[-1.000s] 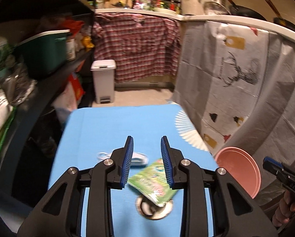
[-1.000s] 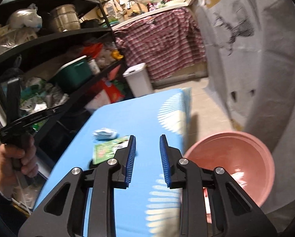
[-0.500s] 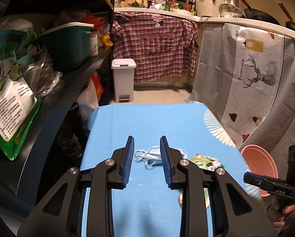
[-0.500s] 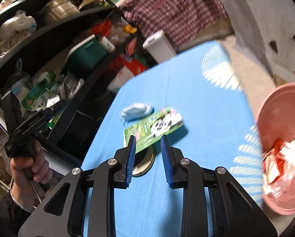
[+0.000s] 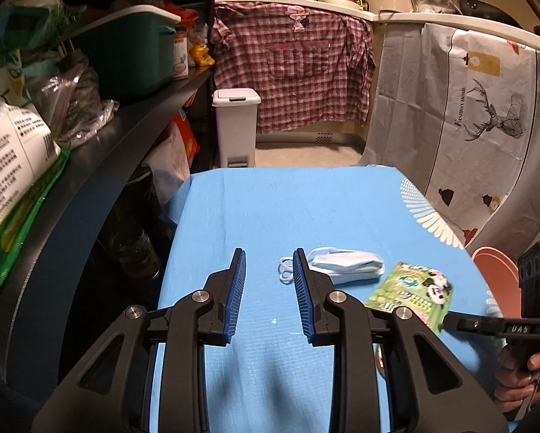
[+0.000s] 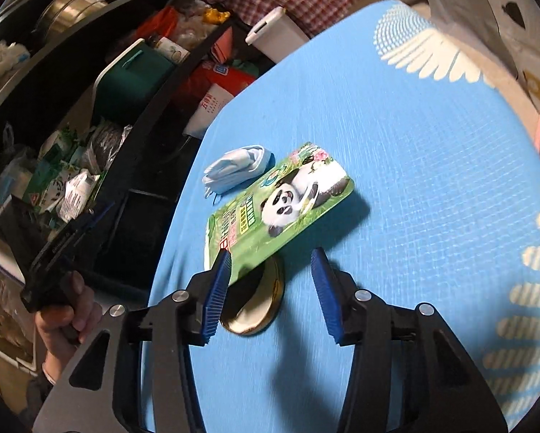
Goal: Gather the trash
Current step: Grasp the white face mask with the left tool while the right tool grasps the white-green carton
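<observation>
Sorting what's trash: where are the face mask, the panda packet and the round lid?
face mask (image 5: 345, 264), left wrist view, folded body.
panda packet (image 6: 288, 198), right wrist view, panda print.
round lid (image 6: 255, 315), right wrist view, exposed inner face.

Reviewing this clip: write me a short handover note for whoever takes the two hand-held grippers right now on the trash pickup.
Left hand-held gripper: open and empty, low over the blue table, just left of the crumpled face mask.
Right hand-held gripper: jaws have just been opening; the near end of the green panda packet lies between them, not yet pinched.
The packet rests partly on a round metal lid; the mask lies beside the packet's far end.
Pink basin sits off the table's right edge.
Done: nothing that these views can confirm.
Left: packet, mask and probably the lid.
</observation>
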The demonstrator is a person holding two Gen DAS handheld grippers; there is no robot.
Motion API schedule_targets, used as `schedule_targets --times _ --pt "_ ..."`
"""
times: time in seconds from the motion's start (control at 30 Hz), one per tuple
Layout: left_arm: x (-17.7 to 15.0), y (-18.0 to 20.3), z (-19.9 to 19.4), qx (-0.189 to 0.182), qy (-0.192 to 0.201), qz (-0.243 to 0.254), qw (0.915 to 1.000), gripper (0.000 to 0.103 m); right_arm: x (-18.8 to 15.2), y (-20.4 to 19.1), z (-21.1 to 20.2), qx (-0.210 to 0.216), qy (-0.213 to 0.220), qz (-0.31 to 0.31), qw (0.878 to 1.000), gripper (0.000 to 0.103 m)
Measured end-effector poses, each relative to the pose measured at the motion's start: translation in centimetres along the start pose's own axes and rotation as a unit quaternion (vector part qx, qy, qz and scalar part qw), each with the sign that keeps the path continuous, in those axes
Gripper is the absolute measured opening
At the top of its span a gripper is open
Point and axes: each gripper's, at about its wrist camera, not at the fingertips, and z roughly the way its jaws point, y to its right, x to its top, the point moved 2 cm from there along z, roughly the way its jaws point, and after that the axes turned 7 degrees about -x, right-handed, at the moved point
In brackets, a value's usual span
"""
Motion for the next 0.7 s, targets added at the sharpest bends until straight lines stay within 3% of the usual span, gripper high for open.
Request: schedule_targets --times 0.1,0.17,0.3,0.43,0.57,0.7 --pt "-0.2 -0.2 0.8 -0.001 -0.006 0.005 1.0000 0.027 0.4 0.0 0.4 0.004 0.000 0.001 1.000 0.047" --pt "-0.4 -0.1 1.7 -0.005 -0.012 0.010 0.9999 0.027 0.7 -0.1 0.6 0.014 -0.002 0.004 1.000 0.041" --pt "-1.0 0.3 3.7 -0.020 -0.029 0.024 0.9991 0.027 1.0 -0.5 0.1 0.029 0.001 -0.001 1.000 0.015" --pt "-1.9 1.3 5.7 -0.033 -0.050 0.051 0.9969 0.027 1.6 -1.2 -1.3 0.034 0.020 -0.018 0.999 0.005" --pt "-2.5 2.3 7.4 -0.043 -0.065 0.066 0.9948 0.028 2.6 -1.3 -3.4 0.024 0.050 -0.029 0.998 0.002" --pt "-2.6 3.4 8.8 -0.053 -0.075 0.079 0.9927 0.052 3.6 -0.5 -5.1 -0.006 0.075 -0.031 0.997 0.001"
